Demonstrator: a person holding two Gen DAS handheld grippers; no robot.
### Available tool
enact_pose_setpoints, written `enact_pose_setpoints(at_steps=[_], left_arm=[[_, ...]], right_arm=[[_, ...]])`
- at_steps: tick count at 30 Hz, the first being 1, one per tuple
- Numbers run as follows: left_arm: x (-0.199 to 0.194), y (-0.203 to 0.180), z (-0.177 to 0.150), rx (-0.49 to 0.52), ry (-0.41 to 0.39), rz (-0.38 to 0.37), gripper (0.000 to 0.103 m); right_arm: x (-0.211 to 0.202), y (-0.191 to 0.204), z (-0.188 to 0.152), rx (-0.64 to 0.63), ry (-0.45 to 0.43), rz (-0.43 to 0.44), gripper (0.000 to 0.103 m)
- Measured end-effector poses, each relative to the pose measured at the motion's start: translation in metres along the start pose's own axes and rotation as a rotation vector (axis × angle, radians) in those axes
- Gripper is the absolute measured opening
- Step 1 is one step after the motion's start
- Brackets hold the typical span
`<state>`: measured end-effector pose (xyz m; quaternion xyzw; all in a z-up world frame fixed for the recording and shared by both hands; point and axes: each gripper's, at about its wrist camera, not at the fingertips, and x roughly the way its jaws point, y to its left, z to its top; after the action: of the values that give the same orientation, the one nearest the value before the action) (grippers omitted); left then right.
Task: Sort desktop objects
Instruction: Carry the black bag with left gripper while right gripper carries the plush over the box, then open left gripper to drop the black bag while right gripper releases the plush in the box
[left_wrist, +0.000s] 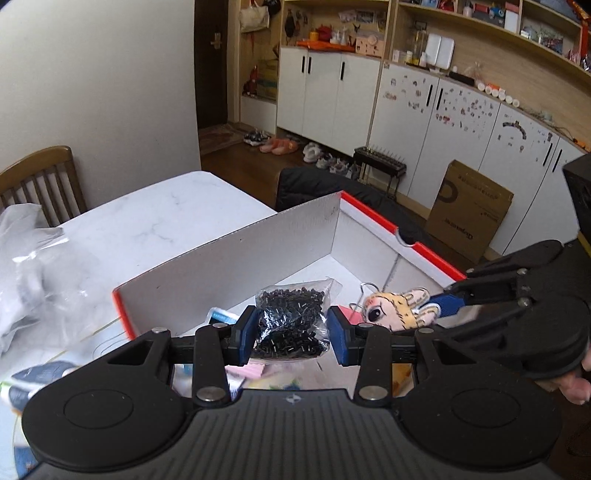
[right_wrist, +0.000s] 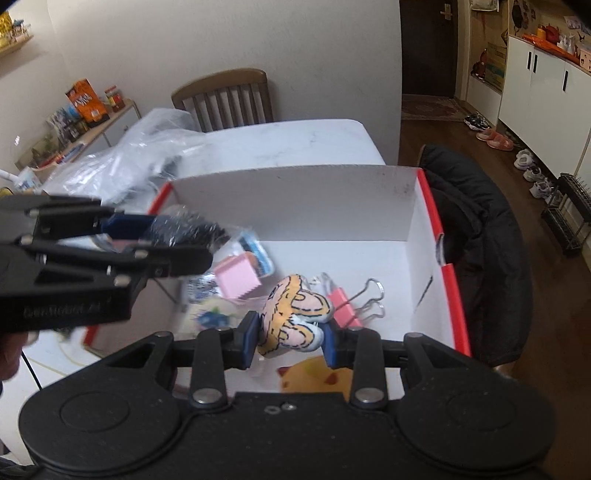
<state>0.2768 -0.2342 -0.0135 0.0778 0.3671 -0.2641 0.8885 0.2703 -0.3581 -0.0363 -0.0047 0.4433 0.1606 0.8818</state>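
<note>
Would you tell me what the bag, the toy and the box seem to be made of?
Bag: thin clear plastic film, glossy and crinkled, holding small black pieces. Toy: likely stitched fabric, matte, with embroidered lines. Box: probably cardboard, matte white inside, red outside.

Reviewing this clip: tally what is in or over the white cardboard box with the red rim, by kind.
Clear plastic bag of small black parts, in the left claw: 1
Yellow-and-pink plush toy, in the right claw: 1
Pink binder clip with wire handles: 1
Pink notepad block: 1
Total: 4, not counting the blurred items.
</note>
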Motion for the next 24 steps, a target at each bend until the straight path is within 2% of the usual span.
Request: enact_pose_setpoints(at_steps=[13, 24], left_arm=[[0.073, 0.010, 0.019, 0.024, 0.144, 0.009, 0.039], [0.105, 0.008, 0.016, 0.049, 0.235, -0.007, 0.040]], right_arm=[[0.046, -0.006, 0.009, -0.041, 0.087, -0.003, 0.034], [0.067, -0.003, 0.008, -0.077, 0.145, -0.009, 0.033]])
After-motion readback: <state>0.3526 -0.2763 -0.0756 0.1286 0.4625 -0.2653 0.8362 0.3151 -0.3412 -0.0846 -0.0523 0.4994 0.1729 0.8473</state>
